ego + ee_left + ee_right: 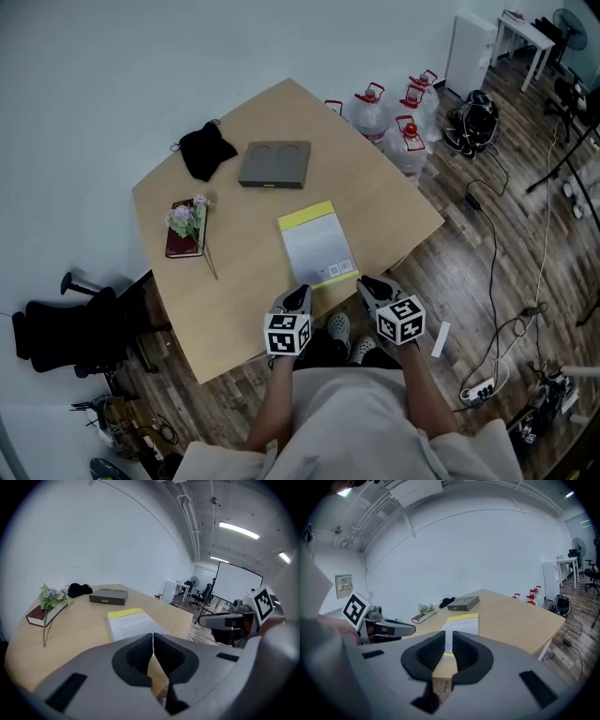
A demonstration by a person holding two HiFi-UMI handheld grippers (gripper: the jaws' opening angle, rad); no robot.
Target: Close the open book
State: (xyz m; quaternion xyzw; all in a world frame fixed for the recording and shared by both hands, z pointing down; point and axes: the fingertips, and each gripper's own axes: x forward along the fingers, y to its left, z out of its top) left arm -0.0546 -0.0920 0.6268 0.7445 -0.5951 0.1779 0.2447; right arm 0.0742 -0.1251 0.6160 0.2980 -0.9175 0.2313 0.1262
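Observation:
The book [319, 246] lies flat on the wooden table [394, 211], showing a single white face with a yellow band along its far edge; it looks closed. Both grippers hover at the table's near edge, just short of the book. My left gripper [300, 292] sits off the book's near left corner with its jaws shut and empty, and its tips [153, 637] meet in front of the book [131, 623]. My right gripper [370, 284] is off the near right corner. A narrow gap [449, 641] stands between its pads, with nothing in it, and the book [461, 624] lies beyond.
A dark red book with a flower sprig [185, 228] lies at the table's left. A grey tray [275, 164] and a black cloth [206, 150] lie at the back. Water jugs [394, 117] stand on the floor beyond, a black chair [66, 328] at left, cables at right.

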